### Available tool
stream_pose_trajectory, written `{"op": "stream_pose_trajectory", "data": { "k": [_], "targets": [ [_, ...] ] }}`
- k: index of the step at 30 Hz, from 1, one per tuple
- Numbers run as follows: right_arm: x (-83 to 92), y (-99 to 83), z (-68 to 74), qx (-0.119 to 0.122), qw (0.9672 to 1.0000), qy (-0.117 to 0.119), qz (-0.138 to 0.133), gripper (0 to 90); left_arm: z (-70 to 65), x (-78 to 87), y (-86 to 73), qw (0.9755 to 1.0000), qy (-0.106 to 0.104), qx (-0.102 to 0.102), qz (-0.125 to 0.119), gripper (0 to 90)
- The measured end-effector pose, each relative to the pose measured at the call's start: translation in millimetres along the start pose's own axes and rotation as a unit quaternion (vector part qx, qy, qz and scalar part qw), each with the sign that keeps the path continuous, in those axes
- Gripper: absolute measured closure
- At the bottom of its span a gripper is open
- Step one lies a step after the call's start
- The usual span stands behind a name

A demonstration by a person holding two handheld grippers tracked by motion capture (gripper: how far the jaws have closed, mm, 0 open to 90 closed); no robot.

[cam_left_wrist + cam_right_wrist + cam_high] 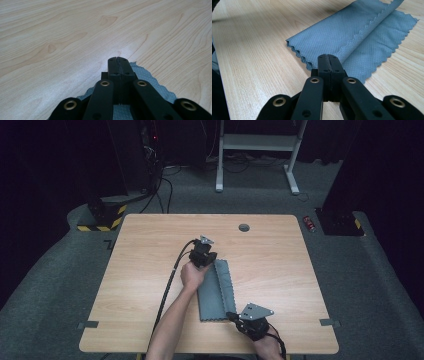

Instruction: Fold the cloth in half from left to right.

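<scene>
Folded grey cloth (216, 291) between both shut claws, left claw (209, 261), right claw (231, 315)

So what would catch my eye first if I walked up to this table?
Probably the grey cloth, folded over on itself near the middle of the wooden table, its zigzag edge plain in the right gripper view. Then the two black hand-held tools: the left gripper at the cloth's far end, the right gripper at its near corner, both with jaws shut.

left gripper (204, 254): jaws closed | right gripper (231, 315): jaws closed
</scene>
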State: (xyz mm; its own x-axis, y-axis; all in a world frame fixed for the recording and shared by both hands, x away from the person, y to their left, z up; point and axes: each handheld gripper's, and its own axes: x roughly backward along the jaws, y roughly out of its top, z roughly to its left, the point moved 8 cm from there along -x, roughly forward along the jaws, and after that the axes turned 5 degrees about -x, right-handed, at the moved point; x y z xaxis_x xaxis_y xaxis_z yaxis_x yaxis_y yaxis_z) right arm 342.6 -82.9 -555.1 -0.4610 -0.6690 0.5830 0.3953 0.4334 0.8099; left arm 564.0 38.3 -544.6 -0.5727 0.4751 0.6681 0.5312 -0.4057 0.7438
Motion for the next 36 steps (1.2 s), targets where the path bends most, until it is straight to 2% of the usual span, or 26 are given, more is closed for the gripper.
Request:
{"op": "stream_pose_trajectory", "data": {
  "k": [9,20,25,36],
  "targets": [
    [5.0,-6.5,-4.8,-0.006,0.9999,-0.009,0.004,89.7,-11.2,-11.8,5.9,0.9997,-0.005,-0.019,0.013,89.8],
    [4.5,-12.6,-7.9,-0.008,0.9997,-0.02,0.012,89.6,-16.9,-20.3,5.5,0.9998,-0.008,-0.011,0.016,89.6],
    [6.5,-13.7,-8.6,-0.006,0.9996,-0.023,0.014,89.6,-20.9,-21.6,8.0,0.9998,-0.01,-0.014,0.012,89.7],
    [7.4,-17.8,-10.1,-0.015,0.9994,-0.023,0.019,89.6,-25.0,-27.7,5.3,0.9995,-0.014,-0.018,0.021,89.7]
  ]
}}
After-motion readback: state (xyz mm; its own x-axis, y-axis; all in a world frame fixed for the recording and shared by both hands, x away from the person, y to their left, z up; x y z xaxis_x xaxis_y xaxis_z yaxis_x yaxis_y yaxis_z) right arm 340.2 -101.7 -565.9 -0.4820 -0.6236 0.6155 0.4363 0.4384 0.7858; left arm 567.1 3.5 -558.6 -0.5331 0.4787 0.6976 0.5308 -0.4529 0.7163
